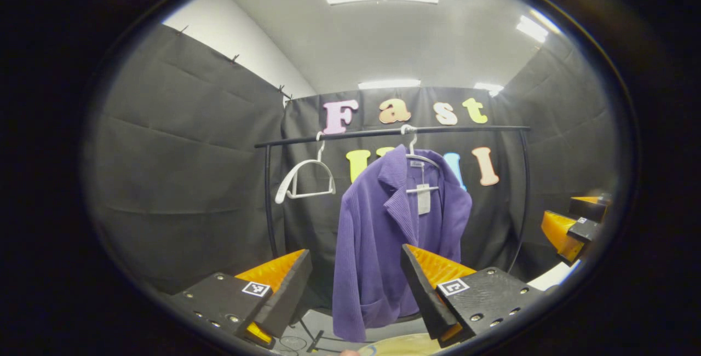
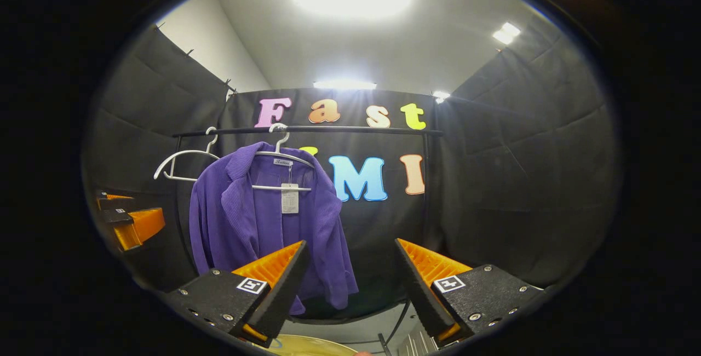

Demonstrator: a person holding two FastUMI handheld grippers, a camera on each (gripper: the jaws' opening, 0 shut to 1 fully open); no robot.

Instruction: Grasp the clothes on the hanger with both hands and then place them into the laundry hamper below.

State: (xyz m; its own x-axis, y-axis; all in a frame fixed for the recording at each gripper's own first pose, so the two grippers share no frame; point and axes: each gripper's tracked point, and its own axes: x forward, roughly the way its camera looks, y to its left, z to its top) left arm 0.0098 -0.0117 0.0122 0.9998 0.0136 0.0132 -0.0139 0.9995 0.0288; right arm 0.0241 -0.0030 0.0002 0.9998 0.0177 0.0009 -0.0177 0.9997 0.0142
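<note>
Two tools, left tool (image 1: 356, 282) & right tool (image 2: 350, 279), wide; purple jacket (image 1: 383, 246) on hanger (image 1: 419, 161), spare hanger (image 1: 304, 178) beside.

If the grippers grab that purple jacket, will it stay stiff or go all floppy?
Probably floppy: the purple jacket hangs in soft folds, sleeves drooping. It looks like ribbed fabric, so likely not slippery. Its hanger only hooks over the rail, so a tug may set it swinging or slide it along.
</note>
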